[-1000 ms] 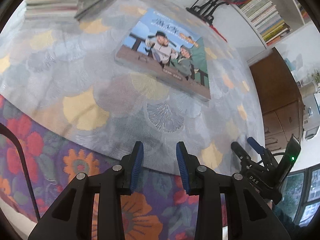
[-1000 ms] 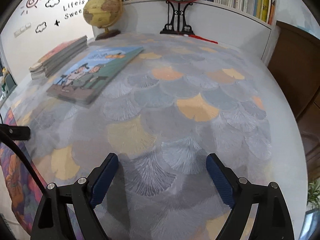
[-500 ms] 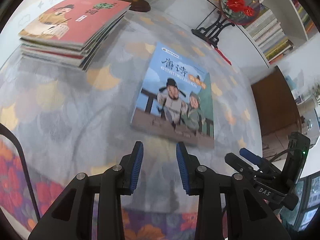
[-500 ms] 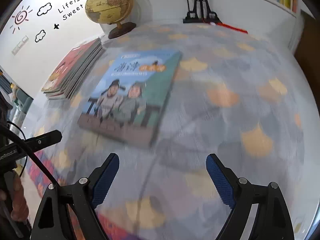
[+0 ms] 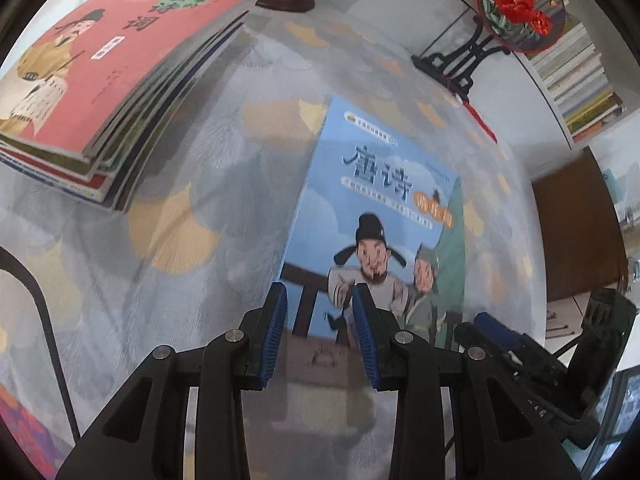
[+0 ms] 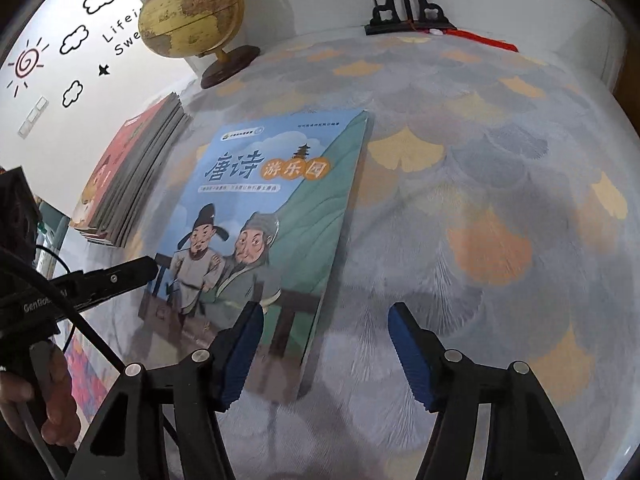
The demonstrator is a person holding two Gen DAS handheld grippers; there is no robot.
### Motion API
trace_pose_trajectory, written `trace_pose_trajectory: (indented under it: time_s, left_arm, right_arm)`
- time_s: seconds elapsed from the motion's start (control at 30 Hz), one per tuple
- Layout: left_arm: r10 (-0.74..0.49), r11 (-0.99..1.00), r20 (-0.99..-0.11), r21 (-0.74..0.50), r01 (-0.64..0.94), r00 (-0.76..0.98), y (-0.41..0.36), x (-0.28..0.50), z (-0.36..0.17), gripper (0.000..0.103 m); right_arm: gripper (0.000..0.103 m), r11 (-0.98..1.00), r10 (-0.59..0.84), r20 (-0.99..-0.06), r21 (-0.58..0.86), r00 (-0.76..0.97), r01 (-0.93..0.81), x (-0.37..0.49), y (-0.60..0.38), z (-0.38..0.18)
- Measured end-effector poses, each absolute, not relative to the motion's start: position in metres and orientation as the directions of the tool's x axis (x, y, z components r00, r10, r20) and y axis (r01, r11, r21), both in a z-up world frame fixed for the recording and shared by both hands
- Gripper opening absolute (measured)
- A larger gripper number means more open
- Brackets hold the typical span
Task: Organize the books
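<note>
A blue picture book point(image 5: 380, 216) point(image 6: 276, 200) lies flat on the patterned tablecloth point(image 6: 480, 200). A stack of books with a red cover on top point(image 5: 120, 60) point(image 6: 132, 168) sits to its left. My left gripper point(image 5: 320, 332) hovers over the blue book's near left corner, jaws partly apart with nothing gripped. In the right wrist view the left gripper point(image 6: 112, 278) shows at the book's left edge. My right gripper point(image 6: 326, 336) is over the book's near right corner. Its jaws are closing, with that corner between them, and the pads do not press on it.
A globe point(image 6: 192, 12) stands at the back left beside the stack. A black stand with a red-flower fan point(image 5: 516, 4) is at the back, in front of a bookshelf point(image 5: 576, 72). A hand point(image 6: 24, 400) holds the left gripper's handle. A brown cabinet point(image 5: 576, 232) is on the right.
Both grippers have moved forward across the tablecloth to the blue book, which now lies right under their fingertips. The right jaws have narrowed. The left jaws keep the same gap.
</note>
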State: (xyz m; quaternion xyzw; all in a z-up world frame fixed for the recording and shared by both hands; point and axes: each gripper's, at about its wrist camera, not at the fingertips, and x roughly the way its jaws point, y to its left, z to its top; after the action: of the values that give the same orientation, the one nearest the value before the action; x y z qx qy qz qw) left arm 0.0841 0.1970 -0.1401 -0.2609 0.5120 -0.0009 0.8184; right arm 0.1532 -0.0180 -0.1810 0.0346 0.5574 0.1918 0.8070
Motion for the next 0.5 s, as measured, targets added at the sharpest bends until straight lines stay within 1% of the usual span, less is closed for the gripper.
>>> trace_pose_trajectory:
  time_s: [0.17, 0.33, 0.4, 0.5]
  left_arm:
    - [-0.256, 0.872, -0.842, -0.414, -0.263, 0.476, 0.194, 0.081, -0.139, 0.031]
    - [-0.178, 0.906, -0.878, -0.322, -0.274, 0.443, 0.194, 0.075, -0.139, 0.031]
    - [-0.2, 0.899, -0.882, -0.339, -0.279, 0.426, 0.199, 0.072, -0.148, 0.031]
    - [-0.225, 0.896, -0.868, -0.363, -0.256, 0.443, 0.203, 0.069, -0.15, 0.031]
  right_arm:
    - [0.062, 0.917, 0.35, -0.879, 0.251, 0.323, -0.311, 0.153, -0.012, -0.184]
    - [0.06, 0.913, 0.33, -0.888, 0.213, 0.321, -0.348, 0.148, -0.004, -0.184]
    - [0.06, 0.915, 0.324, -0.89, 0.21, 0.319, -0.343, 0.148, -0.004, -0.185]
    - [0.06, 0.924, 0.306, -0.894, 0.195, 0.328, -0.33, 0.148, -0.001, -0.186]
